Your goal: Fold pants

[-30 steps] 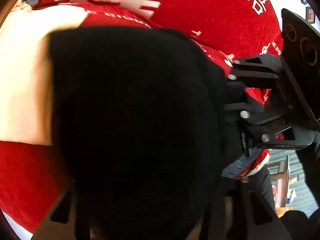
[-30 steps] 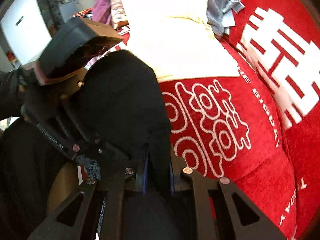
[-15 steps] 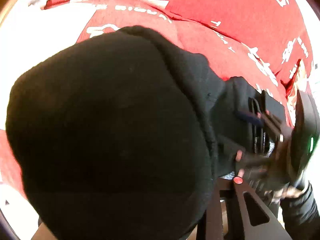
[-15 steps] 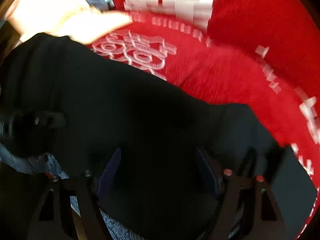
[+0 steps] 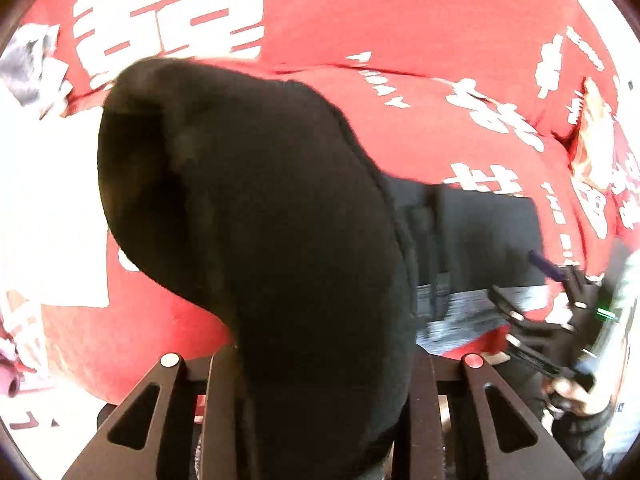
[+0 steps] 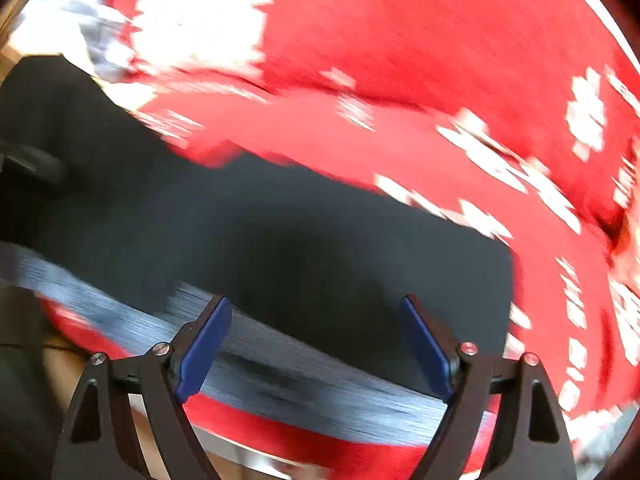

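The black pants (image 5: 260, 220) lie across a red blanket (image 5: 400, 20), and one end rises in a thick bunch towards the left wrist camera. My left gripper (image 5: 324, 360) is shut on that bunch, which hides its pads. The rest of the pants (image 6: 280, 240) lies flat, with the grey inner waistband (image 6: 280, 376) along the near edge. My right gripper (image 6: 316, 340) hovers over the waistband with its jaws opening. Its blue pads (image 6: 204, 344) stand wide apart and touch no cloth. In the left wrist view the right gripper (image 5: 528, 284) is at the far right.
The red blanket bears large white characters (image 6: 200, 28). A white cloth (image 5: 48, 200) lies at the left, with grey clothing (image 5: 24, 60) behind it. A person's hand (image 5: 572, 392) holds the right gripper. The right wrist view is motion-blurred.
My right gripper has let go of the pants, opened wide and swung along the waistband. My left gripper has risen, lifting the bunched fabric off the blanket.
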Motion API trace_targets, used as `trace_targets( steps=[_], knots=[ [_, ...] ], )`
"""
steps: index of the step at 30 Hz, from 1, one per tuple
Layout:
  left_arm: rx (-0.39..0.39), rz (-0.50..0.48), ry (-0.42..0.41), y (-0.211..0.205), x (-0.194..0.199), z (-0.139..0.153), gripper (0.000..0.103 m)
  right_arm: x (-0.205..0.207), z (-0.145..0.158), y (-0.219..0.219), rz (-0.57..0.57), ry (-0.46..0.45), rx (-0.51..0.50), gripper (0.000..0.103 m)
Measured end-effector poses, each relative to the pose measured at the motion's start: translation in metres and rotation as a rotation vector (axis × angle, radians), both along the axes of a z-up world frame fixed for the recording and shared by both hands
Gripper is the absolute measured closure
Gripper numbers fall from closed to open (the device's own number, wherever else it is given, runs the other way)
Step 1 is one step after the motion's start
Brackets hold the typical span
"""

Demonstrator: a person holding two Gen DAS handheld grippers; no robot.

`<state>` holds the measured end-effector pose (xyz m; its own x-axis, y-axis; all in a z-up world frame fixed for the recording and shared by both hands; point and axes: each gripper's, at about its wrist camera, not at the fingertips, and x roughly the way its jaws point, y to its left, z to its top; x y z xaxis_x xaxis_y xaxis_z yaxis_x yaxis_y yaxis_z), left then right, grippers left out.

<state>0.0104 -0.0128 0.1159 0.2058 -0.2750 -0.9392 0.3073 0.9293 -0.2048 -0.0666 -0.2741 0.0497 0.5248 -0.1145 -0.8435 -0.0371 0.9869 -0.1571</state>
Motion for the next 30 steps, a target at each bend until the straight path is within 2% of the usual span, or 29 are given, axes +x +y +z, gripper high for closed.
trace_targets(
  steps=[3, 5, 7, 9, 12, 15, 19, 20, 21, 22, 23, 24, 27, 30],
  knots=[
    [0.021, -0.057, 0.012, -0.045, -0.002, 0.012, 0.072, -0.005, -0.025, -0.033, -0.020, 0.052, 0.039, 0.013],
    [0.032, -0.095, 0.033, -0.078, -0.002, 0.015, 0.072, -0.015, -0.026, -0.035, 0.020, -0.002, 0.040, 0.013],
    [0.045, -0.133, 0.057, -0.113, -0.003, 0.013, 0.072, -0.019, -0.024, -0.034, 0.024, 0.003, 0.052, 0.012],
    [0.072, -0.163, 0.071, -0.146, -0.003, 0.009, 0.072, -0.025, -0.017, -0.038, 0.021, -0.007, 0.110, 0.012],
    [0.156, -0.205, 0.085, -0.200, -0.006, -0.004, 0.072, -0.034, -0.009, -0.051, 0.001, -0.025, 0.162, 0.012],
    [0.256, -0.231, 0.119, -0.244, -0.004, -0.034, 0.072, -0.044, -0.007, -0.069, -0.017, -0.045, 0.232, 0.012],
    [0.334, -0.218, 0.132, -0.279, 0.006, -0.056, 0.070, -0.045, -0.011, -0.065, 0.022, -0.063, 0.270, 0.011],
    [0.344, -0.191, 0.149, -0.281, 0.012, -0.063, 0.061, -0.047, -0.012, -0.064, 0.041, -0.068, 0.275, 0.011],
    [0.344, -0.166, 0.170, -0.279, 0.016, -0.068, 0.047, -0.050, -0.013, -0.063, 0.065, -0.078, 0.282, 0.011],
    [0.326, -0.150, 0.196, -0.277, 0.021, -0.075, 0.039, -0.053, -0.012, -0.062, 0.074, -0.084, 0.285, 0.011],
    [0.296, -0.152, 0.213, -0.278, 0.023, -0.077, 0.021, -0.054, -0.013, -0.061, 0.083, -0.089, 0.290, 0.011],
    [0.262, -0.161, 0.236, -0.279, 0.024, -0.078, 0.013, -0.056, -0.013, -0.060, 0.091, -0.091, 0.294, 0.011],
    [0.229, -0.203, 0.257, -0.284, 0.022, -0.068, 0.013, -0.064, -0.012, -0.056, 0.131, -0.101, 0.305, 0.011],
    [0.149, -0.225, 0.231, -0.280, 0.021, -0.042, 0.013, -0.070, -0.010, -0.046, 0.170, -0.107, 0.324, 0.011]
  ],
)
